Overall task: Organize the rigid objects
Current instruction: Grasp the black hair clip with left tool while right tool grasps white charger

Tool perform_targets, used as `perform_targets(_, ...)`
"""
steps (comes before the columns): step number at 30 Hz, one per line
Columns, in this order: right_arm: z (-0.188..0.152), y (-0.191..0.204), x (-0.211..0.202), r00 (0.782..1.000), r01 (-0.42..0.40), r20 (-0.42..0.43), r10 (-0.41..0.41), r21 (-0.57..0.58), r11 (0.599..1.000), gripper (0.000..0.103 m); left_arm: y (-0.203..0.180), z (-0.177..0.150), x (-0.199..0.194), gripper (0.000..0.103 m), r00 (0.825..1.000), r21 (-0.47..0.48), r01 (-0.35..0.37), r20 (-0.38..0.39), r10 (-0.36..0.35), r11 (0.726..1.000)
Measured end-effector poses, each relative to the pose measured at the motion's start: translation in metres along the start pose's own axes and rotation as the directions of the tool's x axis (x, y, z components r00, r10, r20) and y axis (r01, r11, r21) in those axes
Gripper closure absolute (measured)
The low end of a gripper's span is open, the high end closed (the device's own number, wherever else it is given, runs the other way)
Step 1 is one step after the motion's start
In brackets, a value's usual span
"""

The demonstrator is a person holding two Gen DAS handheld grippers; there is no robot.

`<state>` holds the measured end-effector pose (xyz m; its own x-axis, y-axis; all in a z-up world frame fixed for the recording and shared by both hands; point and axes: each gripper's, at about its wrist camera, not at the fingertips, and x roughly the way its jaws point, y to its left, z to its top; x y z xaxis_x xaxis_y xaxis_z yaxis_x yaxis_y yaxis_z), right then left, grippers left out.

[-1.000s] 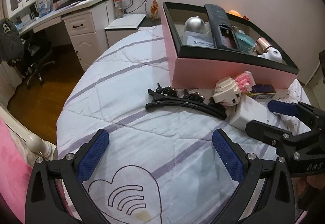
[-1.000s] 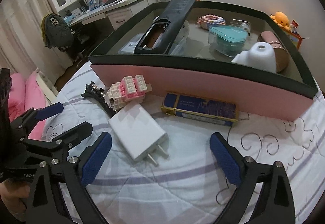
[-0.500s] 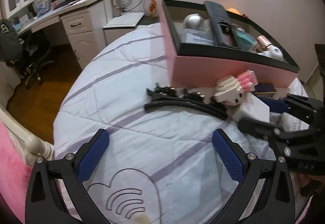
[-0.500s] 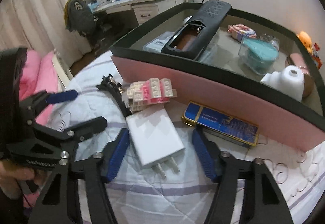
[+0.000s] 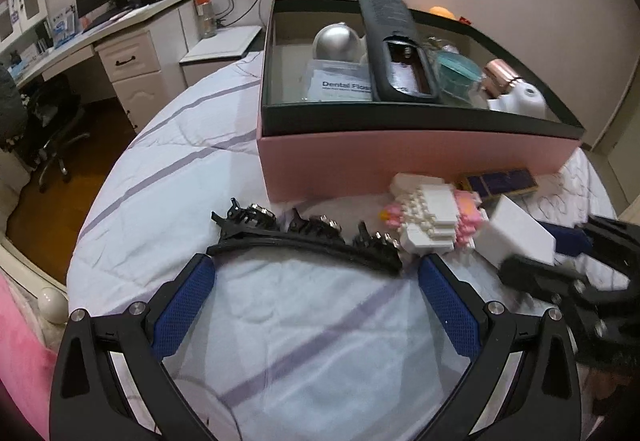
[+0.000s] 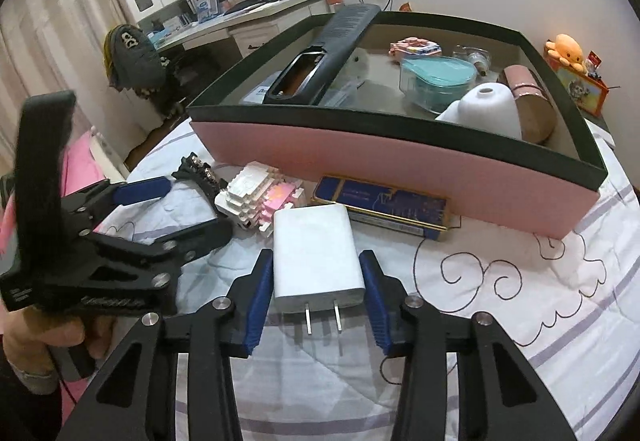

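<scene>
**Black clip on the left, white charger clamped on the right**

Black and long, the hair clip (image 5: pixel 304 241) lies across the quilted bedspread (image 5: pixel 320 341) just ahead of our left gripper (image 5: pixel 316 277), whose blue pads (image 5: pixel 182 307) stand wide apart with nothing between them. One tip sits just short of the clip's left end, the other near its right end.

Next along we see the pink-and-white brick toy (image 6: pixel 260 199), touching the clip's right end. Beside it our right gripper (image 6: pixel 318 277) has its pads (image 6: pixel 256 301) pressed against both sides of the white charger (image 6: pixel 316 261), prongs pointing back toward the camera. We cannot tell whether the charger is lifted off the bedspread.

Behind the charger a blue tin (image 6: pixel 380 207) lies against the wall of the pink box (image 6: pixel 400 169), which holds a remote (image 6: pixel 324 53), a teal container (image 6: pixel 436 81) and a white dome-shaped item (image 6: pixel 484 111).
</scene>
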<state>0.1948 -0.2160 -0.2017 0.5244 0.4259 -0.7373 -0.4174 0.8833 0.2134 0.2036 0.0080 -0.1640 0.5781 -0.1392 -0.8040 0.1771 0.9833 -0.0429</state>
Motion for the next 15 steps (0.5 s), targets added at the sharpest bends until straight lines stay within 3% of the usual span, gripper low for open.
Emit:
perform_targets(7, -0.004, -0.003, -0.006, 1.0, -0.012, 0.011, 0.012, 0.014, 1.0, 0.06, 0.005, -0.002, -0.003, 0.009, 0.999, -0.006, 0.044, 0.013, -0.044, 0.999)
perform_targets(10, -0.006, -0.005, -0.009, 1.0, -0.014, 0.013, 0.014, 0.02, 1.0, 0.06, 0.005, -0.002, -0.006, 0.025, 0.998, 0.011, 0.066, 0.022, -0.066, 0.998)
perform_targets(12, -0.007, -0.003, -0.01, 1.0, -0.014, 0.014, 0.014, 0.02, 1.0, 0.061, 0.007, -0.004, -0.008, 0.046, 0.996, 0.012, 0.086, 0.027, -0.086, 0.996)
perform_targets(15, -0.008, -0.001, -0.013, 1.0, -0.012, 0.016, 0.012, 0.019, 1.0, 0.061, 0.012, -0.003, -0.009, 0.045, 0.995, 0.025, 0.099, 0.02, -0.1, 0.995)
